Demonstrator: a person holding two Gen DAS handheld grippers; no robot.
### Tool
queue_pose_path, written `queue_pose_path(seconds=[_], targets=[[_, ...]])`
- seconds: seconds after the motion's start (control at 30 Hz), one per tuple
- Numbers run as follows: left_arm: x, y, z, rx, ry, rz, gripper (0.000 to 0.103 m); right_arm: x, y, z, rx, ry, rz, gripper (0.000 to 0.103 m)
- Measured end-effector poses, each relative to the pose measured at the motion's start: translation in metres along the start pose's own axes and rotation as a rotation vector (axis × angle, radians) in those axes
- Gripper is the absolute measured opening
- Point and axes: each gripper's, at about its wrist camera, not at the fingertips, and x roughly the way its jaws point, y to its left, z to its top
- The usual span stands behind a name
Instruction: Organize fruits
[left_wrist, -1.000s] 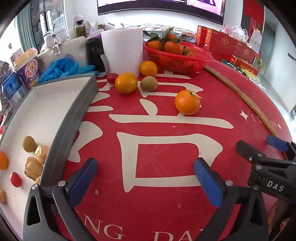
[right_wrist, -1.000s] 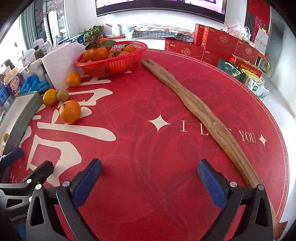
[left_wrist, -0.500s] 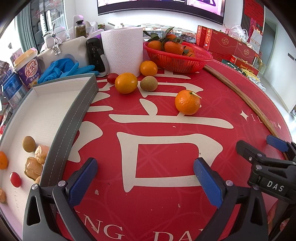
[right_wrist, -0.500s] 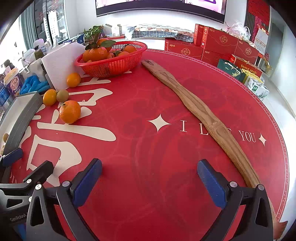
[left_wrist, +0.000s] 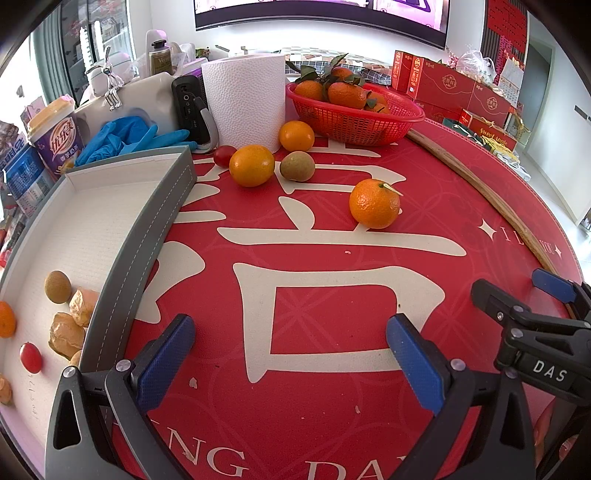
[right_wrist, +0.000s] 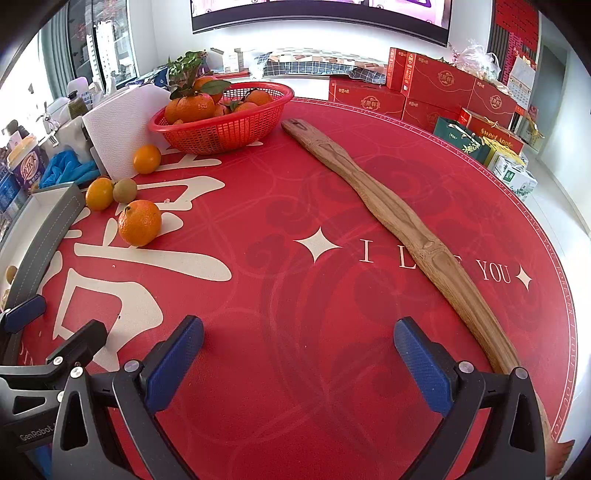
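a round red table mat (left_wrist: 332, 295) printed with large white characters is seen. the grey tray (left_wrist: 122, 236) is taken as landmark: a stemmed orange (left_wrist: 374, 208) lies well right of it, another orange (left_wrist: 252, 165) and a kiwi (left_wrist: 297, 166) near its far corner. the left gripper (left_wrist: 291, 354) and right gripper (right_wrist: 299, 354) are held wide apart, nothing between them.

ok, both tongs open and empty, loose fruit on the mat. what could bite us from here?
1. The nearest orange sits free on the mat and may roll when nudged.
2. The tomato, second orange and kiwi-like fruit are bunched, so open left tongs could bump neighbours.
3. The right tongs sit near the wooden stick; a sweep might snag it.
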Motion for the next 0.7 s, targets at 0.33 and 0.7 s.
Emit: queue_pose_path(seconds=[0.33, 0.7], targets=[[-0.01, 0.02, 0.021, 0.001, -0.026, 0.006, 0.091, 0.001, 0.0, 0.001, 0.0, 0.0, 0.0, 0.103], [0.015, 0.005, 0.073, 0.053, -0.009, 0.033, 0.073, 0.0, 0.0, 0.0, 0.0, 0.0, 0.001, 0.103]])
